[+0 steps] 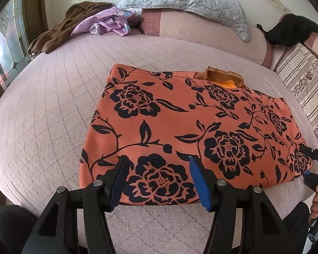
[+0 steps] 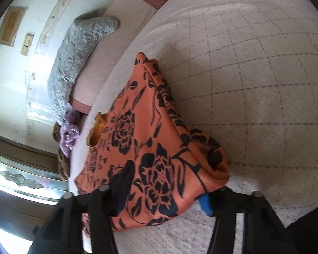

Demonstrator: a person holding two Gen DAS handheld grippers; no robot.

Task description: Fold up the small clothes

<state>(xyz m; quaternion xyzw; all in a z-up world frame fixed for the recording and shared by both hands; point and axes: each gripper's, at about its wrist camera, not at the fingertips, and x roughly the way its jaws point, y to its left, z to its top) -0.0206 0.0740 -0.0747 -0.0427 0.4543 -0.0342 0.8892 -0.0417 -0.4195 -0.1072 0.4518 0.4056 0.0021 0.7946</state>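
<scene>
garment, an orange knit printed with black roses and vines, lies as a rough rectangle on the quilted pale bedspread, its near edge at the front of the bed. a ribbed brownish collar or cuff pokes out at the far edge.

the step in hand looks like a pick-up of the near edge for another fold. the left gripper hovers over that edge with its jaws standing apart, black finger on one side and blue-padded finger on the other, cloth visible below and between them but not pinched. the right gripper is at the garment's near right corner, where the cloth is bunched up into a raised ridge between its fingers. the jaws look partly closed around that bunch, yet whether the pads actually press it cannot be told, as fabric drapes over and hides them.

the next move probably calls for the left jaws to drop onto the hem and close, then both hands to lift together and carry the edge toward the collar side, level, so the soft, heavy knit does not sag or skew.

the bedspread is stitched in a diamond grid; a grey quilted pillow lies at the head.
</scene>
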